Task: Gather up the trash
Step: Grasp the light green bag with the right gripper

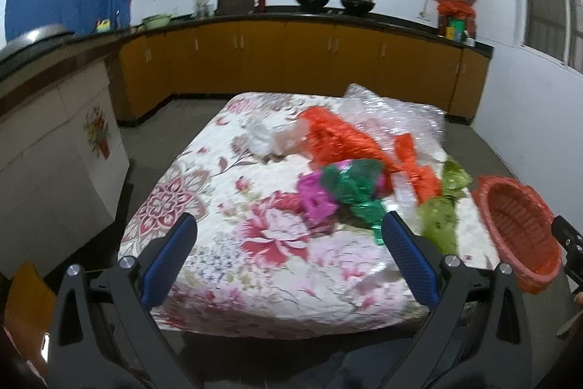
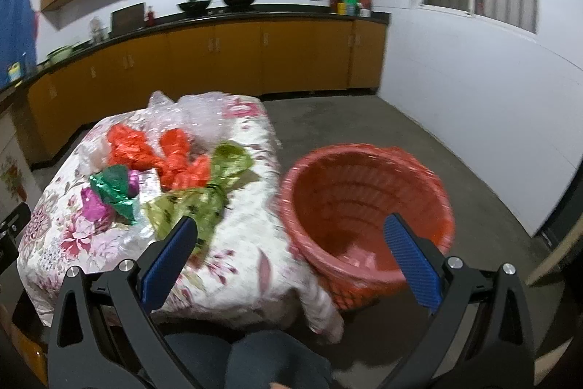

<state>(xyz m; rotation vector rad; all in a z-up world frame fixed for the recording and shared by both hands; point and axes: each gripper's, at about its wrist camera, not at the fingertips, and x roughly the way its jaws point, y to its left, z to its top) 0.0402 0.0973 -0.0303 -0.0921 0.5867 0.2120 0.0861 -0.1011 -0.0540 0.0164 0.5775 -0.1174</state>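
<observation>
Crumpled trash lies on a table with a floral cloth [image 1: 277, 243]: orange wrappers [image 1: 339, 141] [image 2: 171, 152], a green and magenta foil wrapper [image 1: 342, 188] [image 2: 113, 188], yellow-green wrappers [image 1: 441, 221] [image 2: 204, 199] and clear bubble wrap [image 1: 397, 112] [image 2: 196, 112]. A red woven basket [image 1: 517, 225] [image 2: 364, 206] sits tilted at the table's right edge. My left gripper [image 1: 288, 232] is open and empty above the cloth's near part. My right gripper [image 2: 291, 236] is open and empty, its right finger in front of the basket's mouth.
Orange kitchen cabinets [image 1: 291, 61] with a black counter run along the back wall, with woks [image 1: 357, 2] on it. A white counter unit [image 1: 54, 141] stands left of the table. Grey floor [image 2: 419, 141] and a white wall lie to the right.
</observation>
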